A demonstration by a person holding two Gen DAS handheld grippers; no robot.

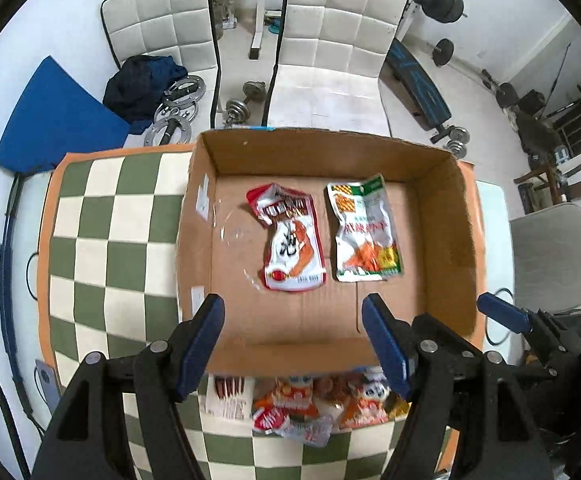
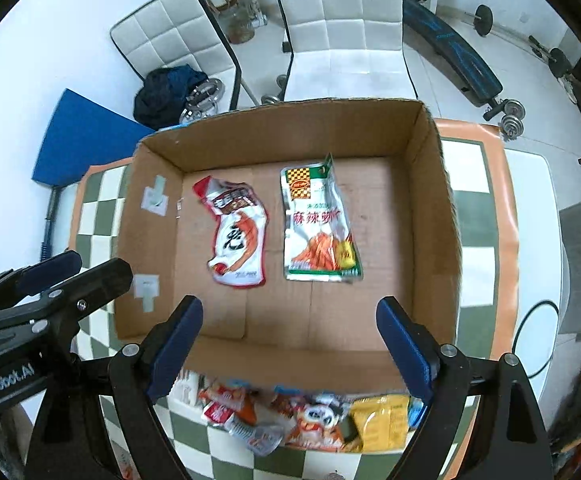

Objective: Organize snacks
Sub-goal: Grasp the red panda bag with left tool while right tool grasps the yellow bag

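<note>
An open cardboard box (image 1: pixel 442 216) (image 2: pixel 422 220) sits on a green-and-cream checkered table. Inside lie a red-and-white snack packet (image 1: pixel 290 240) (image 2: pixel 238 236) on the left and a silver-green packet with orange sticks (image 1: pixel 364 232) (image 2: pixel 318 228) on the right. A pile of loose snack packets (image 1: pixel 310 404) (image 2: pixel 298 416) lies on the table in front of the box's near wall. My left gripper (image 1: pixel 294 340) is open and empty above the box's near edge. My right gripper (image 2: pixel 290 344) is open and empty beside it; its finger shows in the left wrist view (image 1: pixel 502 312).
The checkered table (image 1: pixel 102 220) (image 2: pixel 478 216) has an orange border. Behind it stand two white padded chairs (image 1: pixel 330 48) (image 2: pixel 342 20), a blue mat (image 1: pixel 54 120), dark clothes, dumbbells and a weight bench (image 1: pixel 418 84). A grey chair (image 1: pixel 550 256) stands at the right.
</note>
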